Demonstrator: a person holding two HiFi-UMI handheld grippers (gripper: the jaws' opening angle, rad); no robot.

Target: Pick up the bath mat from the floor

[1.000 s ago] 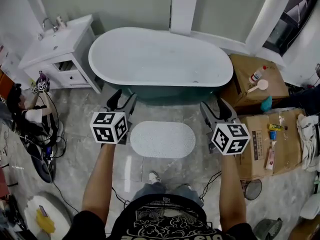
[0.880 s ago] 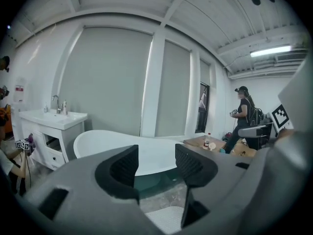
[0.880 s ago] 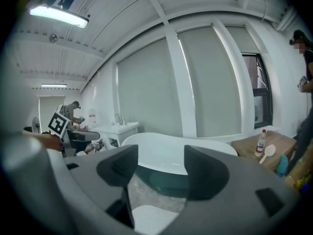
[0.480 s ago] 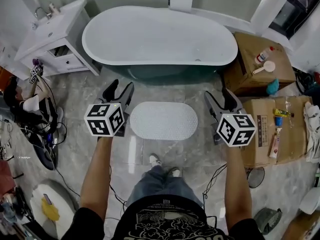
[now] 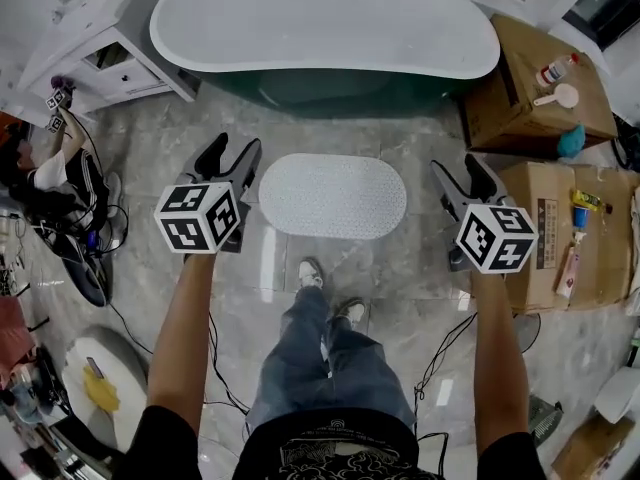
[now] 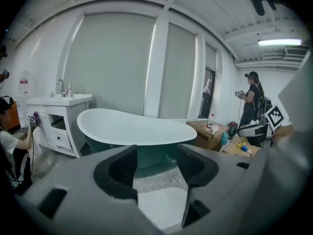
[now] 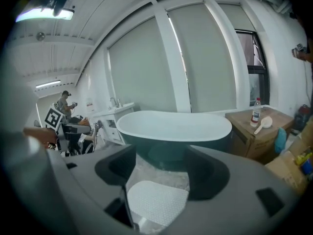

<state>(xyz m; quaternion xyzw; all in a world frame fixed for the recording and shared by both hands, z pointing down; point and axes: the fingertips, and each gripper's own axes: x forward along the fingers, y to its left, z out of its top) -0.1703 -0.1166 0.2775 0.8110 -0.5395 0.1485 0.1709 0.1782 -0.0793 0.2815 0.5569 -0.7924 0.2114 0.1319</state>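
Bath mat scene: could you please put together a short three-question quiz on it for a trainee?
1. True or false: the bath mat lies flat on the floor beside the bathtub.
2. The left gripper holds: A the mat, B nothing, C a bottle.
3. In the head view, which side of the mat are the cardboard boxes on?
Key: 1 true; 2 B, its jaws stand apart and empty; 3 the right.

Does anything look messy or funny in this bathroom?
The bath mat lies flat and straight in front of the bathtub. What's odd for a bathroom: cardboard boxes beside the tub, with a bottle and small bits scattered on top.
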